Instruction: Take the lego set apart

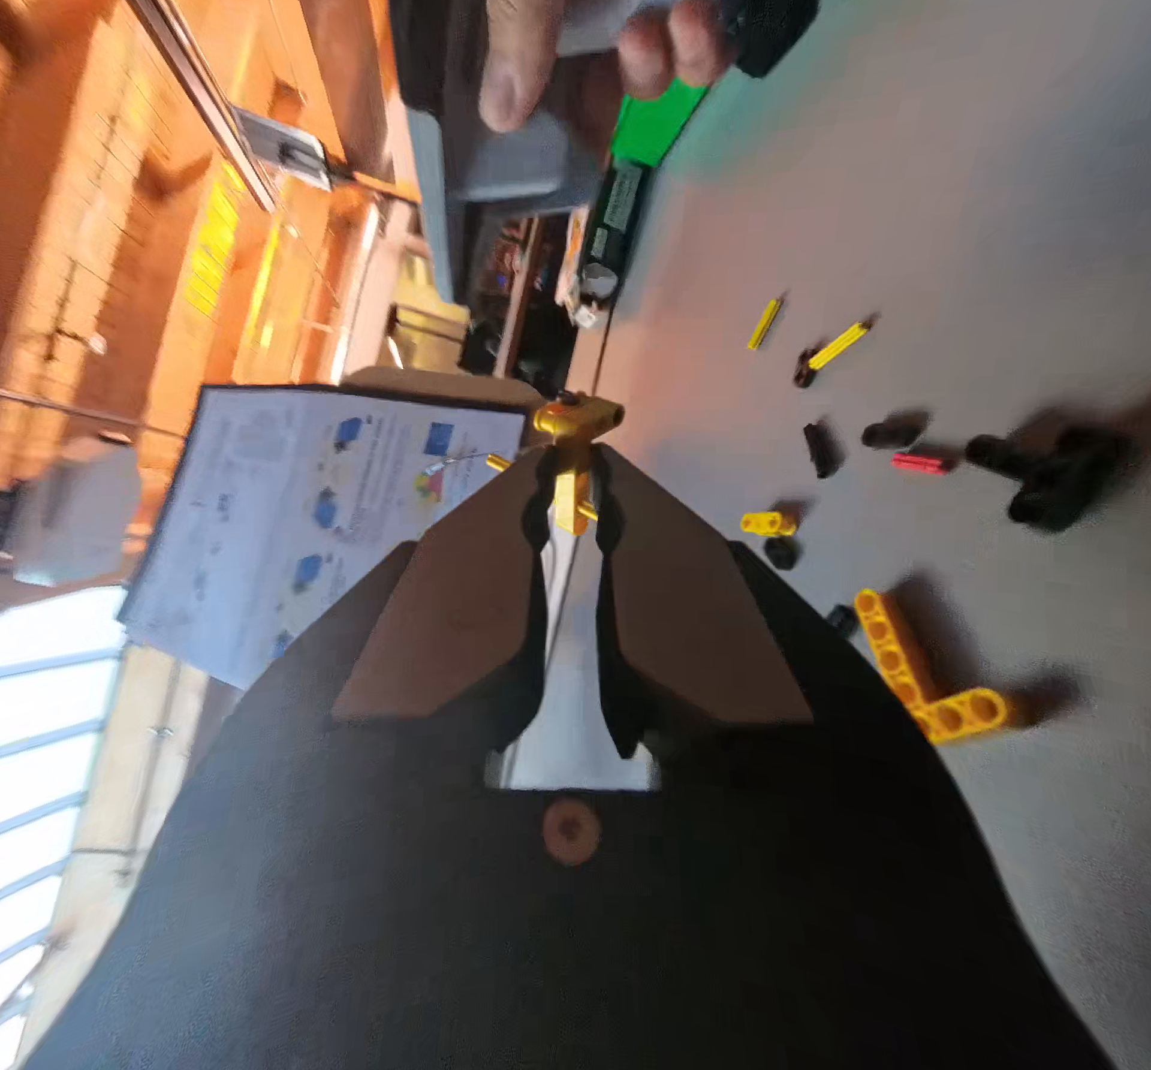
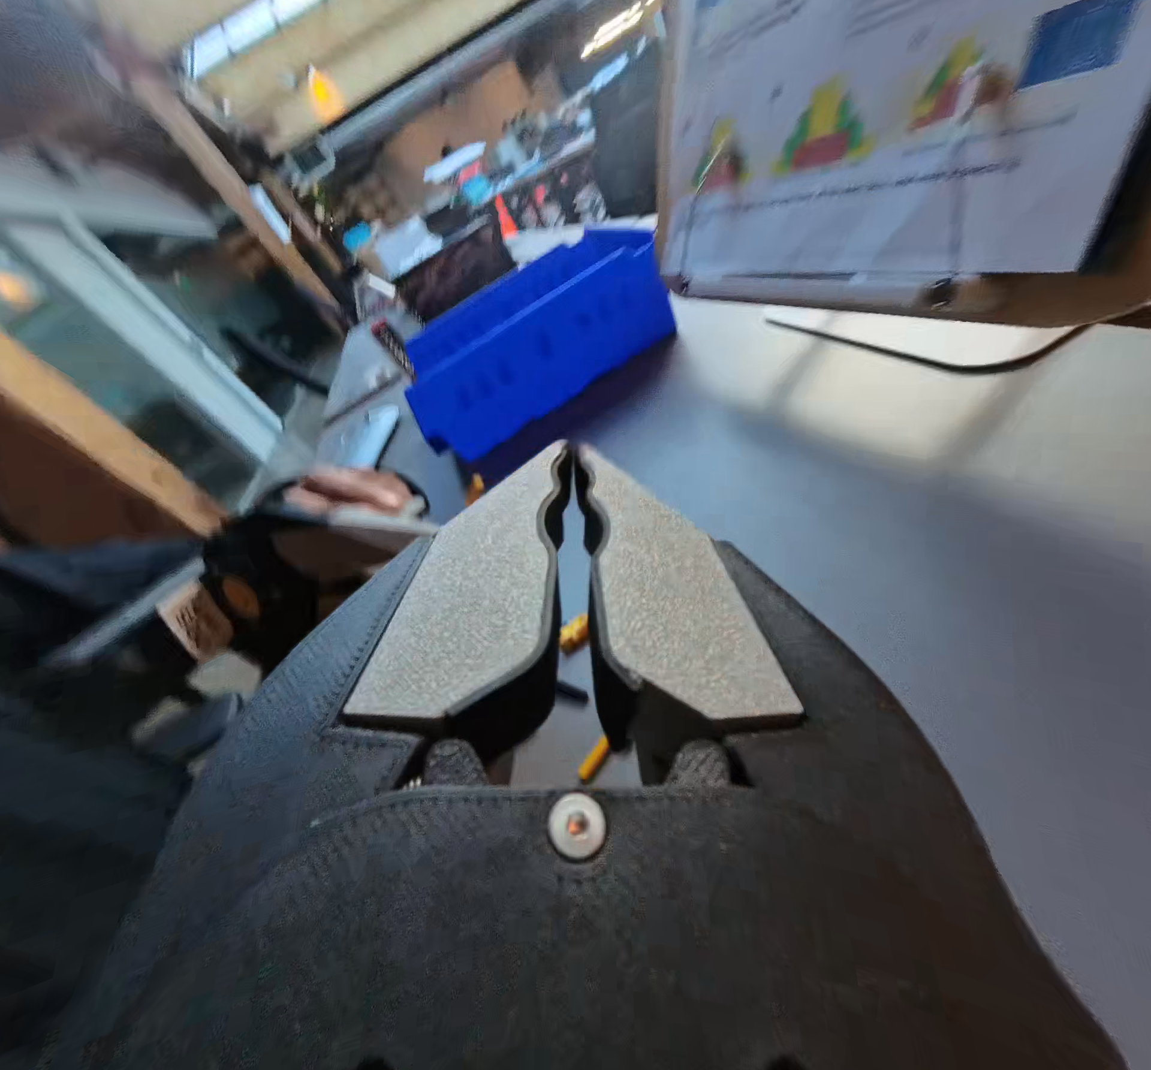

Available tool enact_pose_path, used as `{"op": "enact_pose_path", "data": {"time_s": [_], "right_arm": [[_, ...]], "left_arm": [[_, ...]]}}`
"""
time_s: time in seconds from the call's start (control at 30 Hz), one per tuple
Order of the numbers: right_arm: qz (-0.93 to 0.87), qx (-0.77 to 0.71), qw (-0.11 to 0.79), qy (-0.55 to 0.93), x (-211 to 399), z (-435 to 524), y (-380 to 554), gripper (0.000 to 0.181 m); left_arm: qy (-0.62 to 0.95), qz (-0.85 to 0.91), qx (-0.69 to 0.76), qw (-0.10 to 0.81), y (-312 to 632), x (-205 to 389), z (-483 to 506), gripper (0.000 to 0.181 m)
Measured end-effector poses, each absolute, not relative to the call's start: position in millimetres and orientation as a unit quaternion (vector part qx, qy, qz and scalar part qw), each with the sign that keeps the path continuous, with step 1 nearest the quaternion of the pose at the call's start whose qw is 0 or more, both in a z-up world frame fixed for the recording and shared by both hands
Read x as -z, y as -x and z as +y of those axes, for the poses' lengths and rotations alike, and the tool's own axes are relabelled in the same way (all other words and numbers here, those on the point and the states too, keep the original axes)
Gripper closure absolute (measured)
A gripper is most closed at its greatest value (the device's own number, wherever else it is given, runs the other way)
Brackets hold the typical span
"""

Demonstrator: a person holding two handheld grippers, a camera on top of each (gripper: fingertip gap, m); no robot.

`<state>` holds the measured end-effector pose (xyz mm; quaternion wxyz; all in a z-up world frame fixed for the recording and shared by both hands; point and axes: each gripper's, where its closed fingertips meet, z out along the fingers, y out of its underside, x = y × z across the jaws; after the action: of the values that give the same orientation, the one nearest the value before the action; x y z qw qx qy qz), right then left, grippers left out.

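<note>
Left gripper (image 1: 572, 479) is closed on a small yellow lego piece (image 1: 576, 454), pinched between its fingertips and held up off the table (image 1: 934, 199); a cross-shaped head with a hole pokes out past the tips, and short pegs stick out to either side. Right gripper (image 2: 572, 467) has its tips almost touching, with nothing between them.

Loose parts lie scattered on the grey table, to the right in the left wrist view: a yellow L-beam (image 1: 915, 672) nearest, a short yellow connector (image 1: 769, 522), small black pins (image 1: 821, 448), a red pin (image 1: 922, 462), a larger black piece (image 1: 1052, 476), and two yellow axles (image 1: 838, 346) farther off. Through the gap in the right gripper, a few yellow bits (image 2: 573, 634) show on the table below.

A hand (image 1: 592, 31) grips a grey and green device at the top of the left view. An instruction sheet (image 1: 299, 517) stands behind the held piece. A blue bin (image 2: 535, 355) sits on the table ahead of the right gripper, beside the sheet's stand.
</note>
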<state>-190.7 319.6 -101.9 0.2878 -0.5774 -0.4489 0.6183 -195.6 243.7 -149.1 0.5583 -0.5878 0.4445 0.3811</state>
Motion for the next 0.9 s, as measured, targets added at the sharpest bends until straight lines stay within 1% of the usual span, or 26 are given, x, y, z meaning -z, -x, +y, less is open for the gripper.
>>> {"op": "enact_pose_path", "data": {"time_s": [0.03, 0.1, 0.17, 0.23, 0.37, 0.5, 0.57, 0.67, 0.73, 0.8, 0.9], "right_arm": [[-0.475, -0.598, 0.286, 0.578, 114, 312, 192, 0.167], [-0.512, -0.597, 0.25, 0.564, 128, 291, 193, 0.16], [-0.521, -0.621, 0.22, 0.543, 126, 278, 194, 0.146], [-0.532, -0.638, 0.214, 0.514, 120, 269, 193, 0.148], [-0.54, -0.635, 0.207, 0.512, 127, 261, 195, 0.142], [-0.518, -0.681, 0.166, 0.49, 119, 244, 197, 0.142], [-0.508, -0.7, 0.141, 0.482, 115, 235, 198, 0.138], [-0.503, -0.688, 0.122, 0.508, 127, 228, 207, 0.151], [-0.507, -0.678, 0.13, 0.516, 134, 227, 210, 0.159], [-0.503, -0.674, 0.128, 0.525, 138, 230, 210, 0.163], [-0.474, -0.694, 0.132, 0.526, 133, 243, 206, 0.164]], "left_arm": [[0.57, 0.444, -0.391, 0.571, 197, 142, 242, 0.175], [0.561, 0.43, -0.398, 0.585, 204, 131, 240, 0.175], [0.558, 0.426, -0.397, 0.591, 210, 128, 240, 0.175], [0.558, 0.425, -0.396, 0.593, 213, 127, 241, 0.175], [0.557, 0.421, -0.395, 0.597, 213, 125, 240, 0.175], [0.568, 0.42, -0.388, 0.592, 213, 127, 241, 0.175], [0.569, 0.428, -0.394, 0.582, 211, 131, 242, 0.174], [0.566, 0.437, -0.402, 0.572, 207, 134, 244, 0.175], [0.568, 0.44, -0.397, 0.571, 204, 136, 244, 0.174], [0.58, 0.434, -0.388, 0.57, 205, 137, 245, 0.174], [0.609, 0.418, -0.352, 0.575, 208, 138, 240, 0.166]]}}
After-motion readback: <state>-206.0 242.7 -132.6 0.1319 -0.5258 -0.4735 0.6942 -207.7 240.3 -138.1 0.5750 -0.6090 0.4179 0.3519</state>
